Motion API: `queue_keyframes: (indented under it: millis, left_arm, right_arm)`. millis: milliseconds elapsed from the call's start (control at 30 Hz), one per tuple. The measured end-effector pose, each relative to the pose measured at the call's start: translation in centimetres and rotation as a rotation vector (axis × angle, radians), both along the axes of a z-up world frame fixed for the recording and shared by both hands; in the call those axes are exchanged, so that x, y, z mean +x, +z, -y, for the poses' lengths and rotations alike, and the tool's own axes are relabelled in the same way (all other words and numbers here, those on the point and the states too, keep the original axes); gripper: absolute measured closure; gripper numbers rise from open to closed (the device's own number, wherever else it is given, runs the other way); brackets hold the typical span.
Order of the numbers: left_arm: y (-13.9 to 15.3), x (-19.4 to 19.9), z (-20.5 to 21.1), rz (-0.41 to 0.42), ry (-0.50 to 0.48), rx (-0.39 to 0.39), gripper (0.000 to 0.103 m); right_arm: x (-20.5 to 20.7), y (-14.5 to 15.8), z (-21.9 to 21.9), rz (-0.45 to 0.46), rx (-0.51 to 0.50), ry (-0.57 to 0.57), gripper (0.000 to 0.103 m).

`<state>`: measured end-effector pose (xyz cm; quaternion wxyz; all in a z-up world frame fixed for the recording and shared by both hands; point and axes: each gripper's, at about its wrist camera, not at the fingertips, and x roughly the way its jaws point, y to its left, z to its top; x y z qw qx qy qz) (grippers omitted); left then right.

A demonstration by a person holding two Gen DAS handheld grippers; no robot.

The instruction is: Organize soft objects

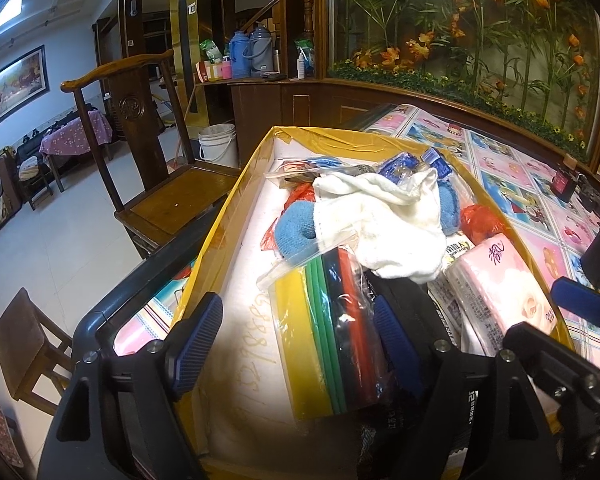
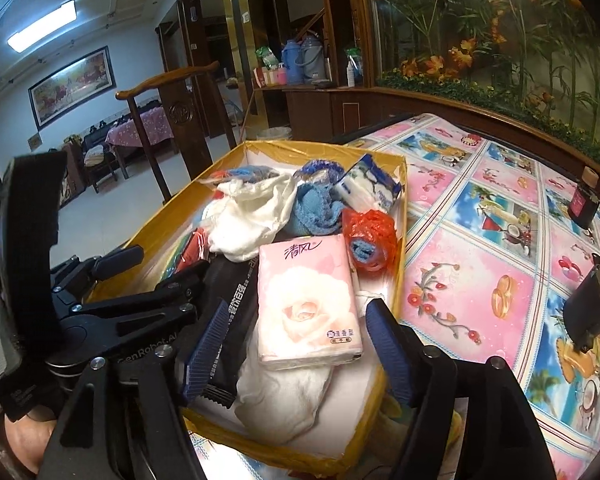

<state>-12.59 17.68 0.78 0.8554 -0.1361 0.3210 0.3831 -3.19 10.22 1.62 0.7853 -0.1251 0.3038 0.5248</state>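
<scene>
**Box at the table's left edge, soft things piled inside**

A box (image 2: 396,240) is sitting on the table (image 2: 500,240), along its left edge. Inside it, a tissue pack (image 2: 308,300) is lying near the front right wall, resting on a cloth (image 2: 284,392). Behind the pack, a towel (image 1: 380,224) is lying over the pile, with a sock (image 1: 296,232) tucked under its left side. A bagged stack of sheets (image 1: 332,340) is lying left of the pack. A chair (image 1: 168,196) is standing beyond the table's left edge.

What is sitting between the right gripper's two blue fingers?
In the right wrist view, the pink tissue pack lies between the right gripper's open fingers, untouched, on a white cloth inside the yellow-taped box.
</scene>
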Motion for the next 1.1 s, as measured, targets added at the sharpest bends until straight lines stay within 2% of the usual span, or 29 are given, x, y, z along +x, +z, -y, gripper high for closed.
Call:
queue_keyframes:
  millis: [267,400,533,600,733,800,867,1000,1100]
  left_arm:
    - [0.1,-0.4,-0.2,0.007,-0.006,0.008,0.023]
    - [0.7,-0.8,-0.4,0.056,-0.030,0.014,0.014]
    - [1.5,-2.0,-0.4,0.111,-0.045,0.000,0.012]
    - [2.2,-2.3,0.0,0.127,-0.050,0.018,0.011]
    - [4.1,-3.6,1.0,0.185,-0.065,0.048,0.001]
    - [4.9,-3.6,2.1,0.194,-0.064,0.062,0.000]
    - [5.7,-3.7,2.8,0.192,-0.074,0.073,0.000]
    - [6.7,-2.9,3.8,0.091,-0.040,0.082,0.000]
    - [7.1,-2.7,4.7,0.086,-0.060,0.070,0.000]
  right_arm:
    - [0.8,0.4,1.6,-0.024,0.026,-0.027,0.019]
    - [1.1,0.7,2.3,-0.032,0.047,-0.036,0.011]
    - [1.3,1.0,3.0,-0.044,0.065,-0.050,0.010]
    - [1.4,1.2,3.4,-0.052,0.076,-0.056,0.009]
    - [1.6,1.4,4.0,-0.056,0.085,-0.067,0.009]
    - [1.5,1.6,4.3,-0.048,0.083,-0.075,0.009]
    - [1.5,1.6,4.6,-0.043,0.076,-0.080,0.009]
    - [1.5,1.8,5.6,-0.037,0.082,-0.093,0.009]
    - [1.3,2.0,6.5,-0.023,0.093,-0.094,0.009]
